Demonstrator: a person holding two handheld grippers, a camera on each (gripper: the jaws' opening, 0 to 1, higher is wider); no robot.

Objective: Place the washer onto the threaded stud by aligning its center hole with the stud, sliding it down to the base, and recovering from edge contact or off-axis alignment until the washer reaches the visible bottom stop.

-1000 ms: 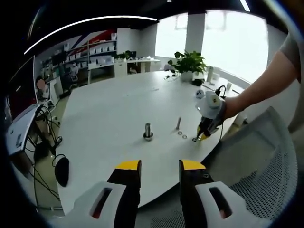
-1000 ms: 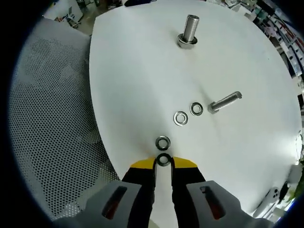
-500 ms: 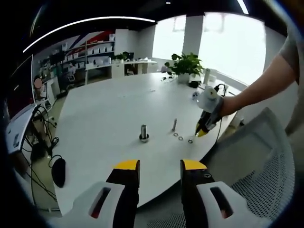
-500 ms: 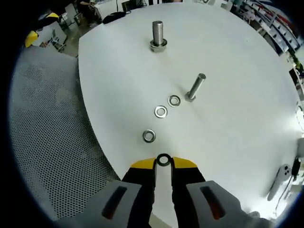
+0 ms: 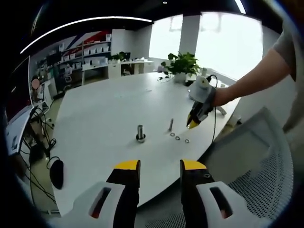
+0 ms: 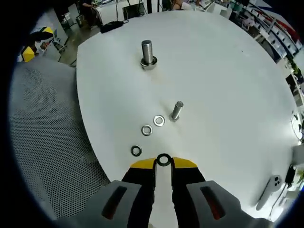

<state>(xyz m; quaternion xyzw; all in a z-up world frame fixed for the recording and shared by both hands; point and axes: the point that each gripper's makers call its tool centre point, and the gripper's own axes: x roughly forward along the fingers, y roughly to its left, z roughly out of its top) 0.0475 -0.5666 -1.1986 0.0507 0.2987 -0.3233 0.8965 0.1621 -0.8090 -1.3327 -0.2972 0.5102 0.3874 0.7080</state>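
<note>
**A:** so where's the washer (image 6: 163, 160) right now? can't spot it on the table.

**B:** it's not on the table, it's pinched on edge between the yellow tips of the right tool (image 6: 163, 163), lifted off the white table (image 6: 228, 85). center hole is facing the camera.

**A:** ah ok. and the stud?

**B:** the threaded stud (image 6: 147, 52) stands upright on its base toward the far side of the table, well apart from the washer. Between them are three spare washers (image 6: 147, 129) in a loose diagonal row and a bolt (image 6: 176, 110) right beside the last one.

**A:** what about the other hand?

**B:** left tool (image 5: 159, 167) is spread and holding nothing, hanging back off the table edge. From there you see the right tool (image 5: 194, 123) in the person's hand (image 5: 216, 96) above the washers, stud (image 5: 140, 132) off to the side.
</note>
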